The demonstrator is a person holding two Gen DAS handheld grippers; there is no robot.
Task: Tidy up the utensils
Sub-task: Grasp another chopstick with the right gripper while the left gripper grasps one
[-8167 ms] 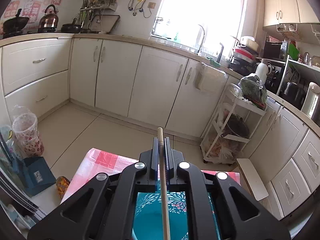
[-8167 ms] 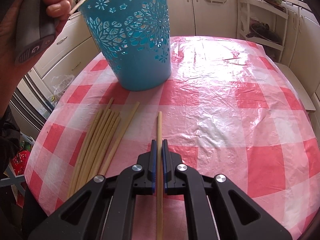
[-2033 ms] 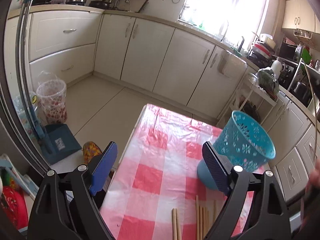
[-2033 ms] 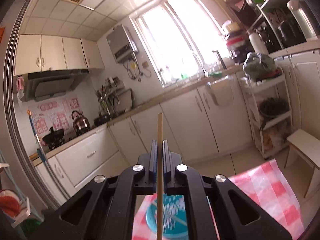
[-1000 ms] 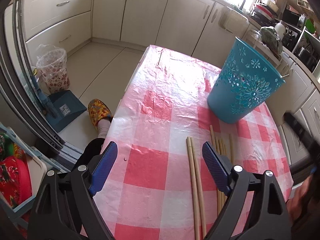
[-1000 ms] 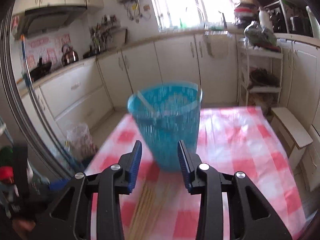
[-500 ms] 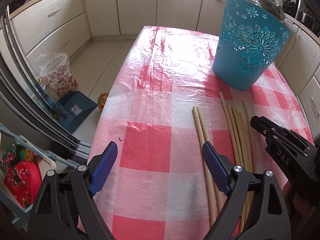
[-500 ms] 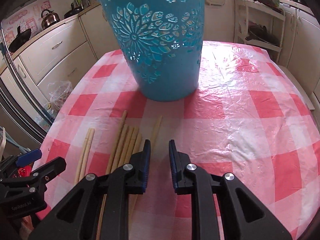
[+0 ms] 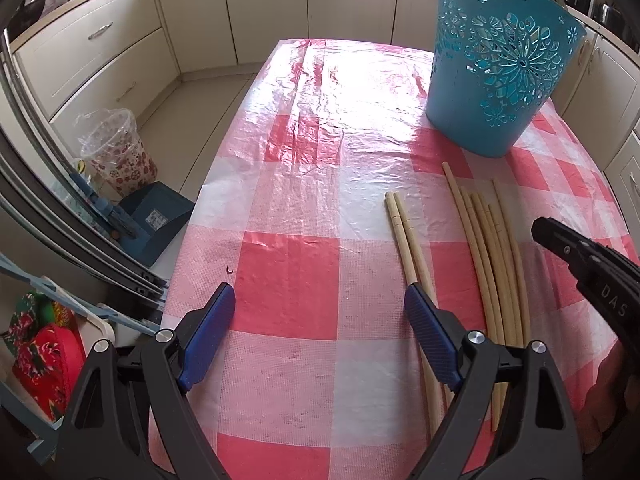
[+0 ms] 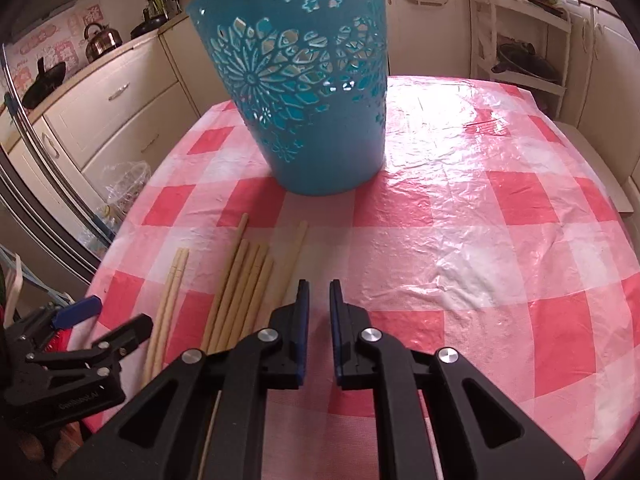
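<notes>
Bench (image 10: 500, 240) wearing glossy red-white check plastic. Perforated teal basket (image 10: 312, 92) standing upright at far end. Seven pale wooden chopsticks (image 9: 486, 248) lying before you, long axes pointing at basket. Your left tongs (image 9: 320, 324) gaping, empty; right tongs (image 10: 318, 316) narrowly apart, gripping nothing.

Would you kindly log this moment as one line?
left tool open, empty | right tool narrow, empty | chopsticks on tablecloth | basket upright
</notes>
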